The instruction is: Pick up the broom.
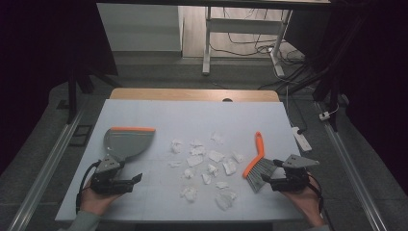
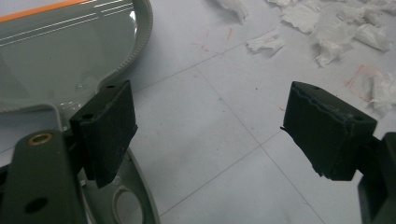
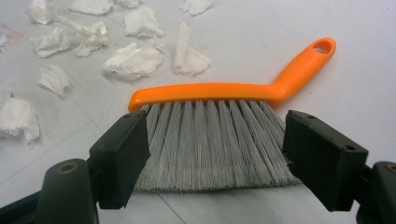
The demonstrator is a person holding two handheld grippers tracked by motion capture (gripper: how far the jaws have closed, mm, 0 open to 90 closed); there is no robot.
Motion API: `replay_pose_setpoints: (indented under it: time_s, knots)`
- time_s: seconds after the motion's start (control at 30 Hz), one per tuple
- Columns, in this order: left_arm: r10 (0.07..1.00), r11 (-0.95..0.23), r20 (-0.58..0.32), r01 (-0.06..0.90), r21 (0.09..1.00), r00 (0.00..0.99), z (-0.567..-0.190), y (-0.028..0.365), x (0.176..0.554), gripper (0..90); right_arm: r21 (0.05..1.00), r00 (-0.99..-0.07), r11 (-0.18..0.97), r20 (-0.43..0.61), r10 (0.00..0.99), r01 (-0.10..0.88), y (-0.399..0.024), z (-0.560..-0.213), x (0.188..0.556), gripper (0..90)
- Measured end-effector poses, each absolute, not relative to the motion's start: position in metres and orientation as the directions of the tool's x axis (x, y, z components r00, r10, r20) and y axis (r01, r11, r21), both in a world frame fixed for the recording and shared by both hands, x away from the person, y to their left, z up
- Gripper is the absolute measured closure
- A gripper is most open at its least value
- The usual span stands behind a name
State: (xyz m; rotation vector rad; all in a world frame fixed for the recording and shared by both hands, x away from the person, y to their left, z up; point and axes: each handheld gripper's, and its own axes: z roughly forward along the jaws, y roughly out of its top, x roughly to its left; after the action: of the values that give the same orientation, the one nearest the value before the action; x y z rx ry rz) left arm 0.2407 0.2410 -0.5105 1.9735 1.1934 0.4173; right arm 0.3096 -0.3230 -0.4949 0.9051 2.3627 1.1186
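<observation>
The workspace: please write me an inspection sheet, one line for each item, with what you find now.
Surface: pale table top with faint red marks, wooden edge at the far side.
Job's things: grey dustpan with orange lip lies at the left; orange brush with grey bristles lies flat at the right.
Clutter: crumpled paper scraps scattered in the middle, between dustpan and brush.
Grippers: left gripper open, one jaw above the dustpan's handle; right gripper open, jaws either side of the bristles, not pressing.
Cables: black cable loops from the left gripper; loose wires on the floor beyond.
Surroundings: white desk legs, power strip on the floor at the right, dark sides.
</observation>
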Motion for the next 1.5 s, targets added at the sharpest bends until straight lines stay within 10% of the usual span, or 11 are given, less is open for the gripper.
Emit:
replay_pose_setpoints:
  time_s: [1.5]
  knots:
    - [0.835,-0.314,-0.071,0.578,0.753,0.546,-0.509,0.230,0.253,18.2,0.696,-0.655,0.468,0.003,0.756,0.544,-0.296,-0.449,0.325,32.8]
